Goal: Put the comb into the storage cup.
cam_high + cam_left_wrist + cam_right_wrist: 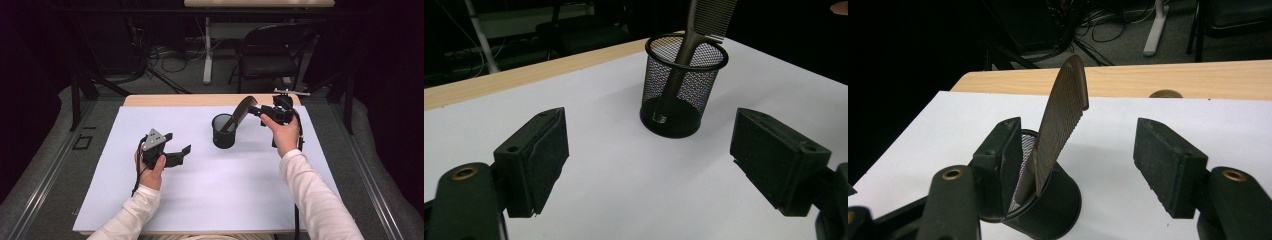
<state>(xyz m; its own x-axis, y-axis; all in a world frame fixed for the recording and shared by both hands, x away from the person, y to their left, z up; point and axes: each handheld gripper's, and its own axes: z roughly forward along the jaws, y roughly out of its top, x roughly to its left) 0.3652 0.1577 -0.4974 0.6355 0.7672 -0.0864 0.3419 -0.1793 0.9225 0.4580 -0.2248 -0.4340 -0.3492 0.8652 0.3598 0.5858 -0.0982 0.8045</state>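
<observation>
One brown comb (239,113) stands tilted in one black wire-mesh cup (223,132), handle end down on the cup's floor, toothed end leaning out over the rim toward the right gripper (256,111). The cup holds that comb alone. It stands upright on the white sheet (200,200) covering the table (165,100), about midway across and toward the far side. No brand, label or writing can be read on comb, cup or sheet.

Two grippers are present, one in each hand. In the right gripper view, the right gripper's fingers (998,165) stand apart on either side of the comb's toothed end; the left-hand pad is near the comb, contact cannot be told, and the other pad is well clear. The left gripper (179,143) rests on the sheet to the left of the cup, well apart from it, its fingers (541,155) spread wide with nothing between them.

One black folding chair (272,50) stands beyond the table.
</observation>
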